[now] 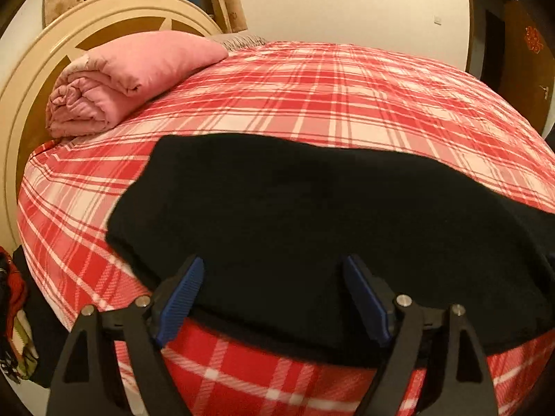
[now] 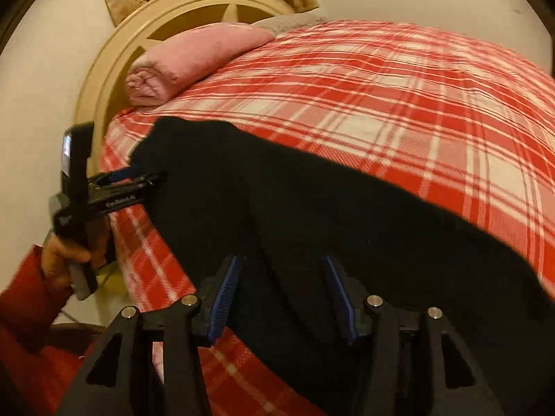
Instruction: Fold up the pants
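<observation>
Black pants (image 1: pixel 295 215) lie folded flat on the red plaid bed (image 1: pixel 312 97), near its front edge. My left gripper (image 1: pixel 274 267) is open, its blue-padded fingers (image 1: pixel 189 287) spread over the near edge of the pants. My right gripper (image 2: pixel 281 270) is also open, its fingers (image 2: pixel 225 294) apart over the pants (image 2: pixel 312 215) further right. In the right wrist view the left gripper (image 2: pixel 138 178) shows from the side at the pants' left end, held by a hand in a red sleeve. Whether either gripper touches the cloth is unclear.
A rolled pink quilt (image 1: pixel 114 83) lies at the head of the bed against the cream round headboard (image 1: pixel 31 79). A door (image 1: pixel 520 62) stands at the far right. Clothes (image 1: pixel 14 312) hang beside the bed on the left.
</observation>
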A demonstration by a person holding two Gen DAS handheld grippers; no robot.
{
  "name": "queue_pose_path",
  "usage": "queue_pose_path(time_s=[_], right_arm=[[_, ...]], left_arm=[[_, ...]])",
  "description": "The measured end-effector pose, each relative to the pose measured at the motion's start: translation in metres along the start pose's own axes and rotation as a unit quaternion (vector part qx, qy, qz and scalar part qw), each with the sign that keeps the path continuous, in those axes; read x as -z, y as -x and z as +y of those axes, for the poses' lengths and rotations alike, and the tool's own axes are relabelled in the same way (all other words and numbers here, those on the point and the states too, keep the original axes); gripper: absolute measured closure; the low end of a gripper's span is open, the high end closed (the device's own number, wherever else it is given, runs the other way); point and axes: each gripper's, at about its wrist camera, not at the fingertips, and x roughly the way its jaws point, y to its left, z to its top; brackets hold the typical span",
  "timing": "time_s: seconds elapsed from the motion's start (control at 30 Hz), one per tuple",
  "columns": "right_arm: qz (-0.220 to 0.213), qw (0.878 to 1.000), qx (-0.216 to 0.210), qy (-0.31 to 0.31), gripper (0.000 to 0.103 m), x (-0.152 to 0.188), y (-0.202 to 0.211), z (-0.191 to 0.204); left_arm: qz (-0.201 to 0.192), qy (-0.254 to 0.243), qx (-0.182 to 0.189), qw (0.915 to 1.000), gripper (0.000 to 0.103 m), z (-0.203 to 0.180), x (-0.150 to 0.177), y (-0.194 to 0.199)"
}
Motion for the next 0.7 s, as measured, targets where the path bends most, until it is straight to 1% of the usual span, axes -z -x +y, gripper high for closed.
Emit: queue_pose_path(time_s=[0.07, 0.1, 0.17, 0.2, 0.27, 0.3, 0.37, 0.4, 0.47, 0.53, 0.57, 0.63, 0.7], right_arm=[[-0.025, 0.999, -0.022, -0.009, 0.049, -0.020, 0.013, -0.012], [-0.033, 0.999, -0.029, -0.011, 0.045, -0.029, 0.018, -0.019], [-0.040, 0.998, -0.047, -0.016, 0.042, -0.050, 0.018, -0.034], [-0.038, 0.998, -0.054, -0.017, 0.042, -0.056, 0.012, -0.038], [-0.019, 0.997, -0.066, -0.022, 0.042, -0.070, -0.004, -0.053], [-0.001, 0.997, -0.071, -0.023, 0.042, -0.075, -0.016, -0.058], [0.041, 0.997, -0.067, -0.022, 0.042, -0.076, -0.037, -0.062], [0.058, 0.995, -0.075, -0.026, 0.042, -0.075, -0.044, -0.062], [0.077, 0.990, -0.113, -0.035, 0.042, -0.070, -0.050, -0.056], [0.071, 0.989, -0.125, -0.018, 0.042, -0.068, -0.043, -0.047], [0.067, 0.988, -0.137, -0.006, 0.042, -0.067, -0.037, -0.039], [0.062, 0.987, -0.150, 0.001, 0.042, -0.064, -0.030, -0.031], [0.065, 0.982, -0.175, 0.013, 0.042, -0.059, -0.027, -0.023]], left_arm=[[-0.025, 0.009, 0.002, 0.9997, 0.018, 0.006, -0.009, 0.009], [-0.035, 0.015, 0.002, 0.9993, 0.018, 0.010, -0.013, 0.011], [-0.047, 0.039, -0.008, 0.9981, 0.017, 0.019, -0.026, 0.007], [-0.043, 0.052, -0.014, 0.9976, 0.017, 0.023, -0.032, 0.001], [-0.034, 0.071, -0.020, 0.9967, 0.017, 0.028, -0.038, -0.009], [-0.028, 0.078, -0.022, 0.9963, 0.017, 0.030, -0.039, -0.016], [-0.006, 0.080, -0.040, 0.9960, 0.017, 0.033, -0.033, -0.024], [0.002, 0.079, -0.042, 0.9960, 0.017, 0.034, -0.027, -0.026], [0.001, 0.082, -0.036, 0.9960, 0.017, 0.035, -0.017, -0.025], [0.004, 0.088, -0.029, 0.9957, 0.017, 0.038, -0.012, -0.024], [0.004, 0.094, -0.024, 0.9953, 0.017, 0.039, -0.010, -0.024], [0.007, 0.098, -0.021, 0.9950, 0.017, 0.040, -0.011, -0.024], [0.007, 0.097, -0.021, 0.9950, 0.016, 0.039, -0.012, -0.025]])
